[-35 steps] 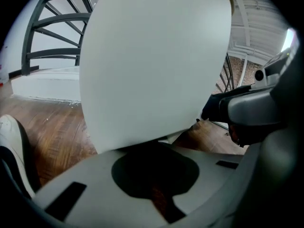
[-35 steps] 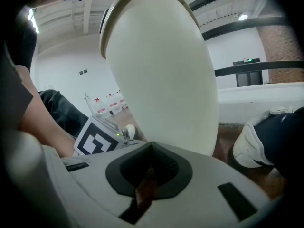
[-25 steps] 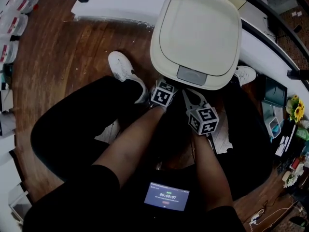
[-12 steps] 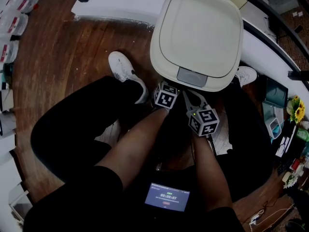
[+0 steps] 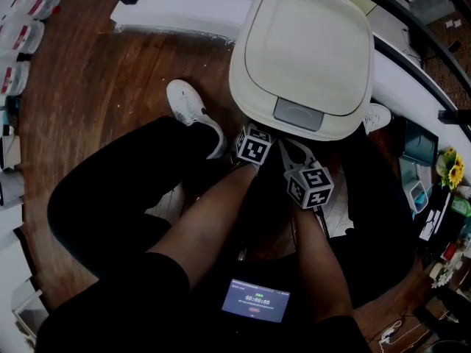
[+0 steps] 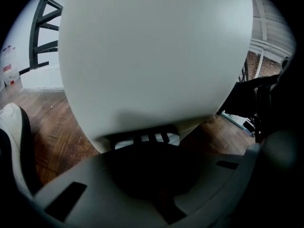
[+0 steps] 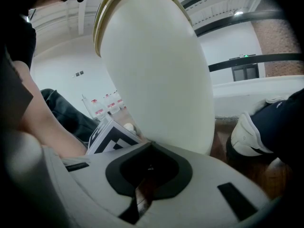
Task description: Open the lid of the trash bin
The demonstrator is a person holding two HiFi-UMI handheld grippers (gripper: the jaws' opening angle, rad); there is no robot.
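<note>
Cream rounded plastic trash bin (image 5: 305, 50) stands upright on the brown wood floor (image 5: 96, 109), long axis vertical. Lid down, grey latch tab (image 5: 298, 114) on the near edge, facing the person. Left gripper (image 5: 254, 140) and right gripper (image 5: 296, 153) sit just under that edge, jaws together, holding nothing.

The trash bin (image 5: 305, 50) is cream with a grey latch (image 5: 298, 114); two cubes (image 5: 254, 147) carry black-and-white square patterns; the wooden floor (image 5: 96, 87) is brown, the shoe (image 5: 188, 105) white
</note>
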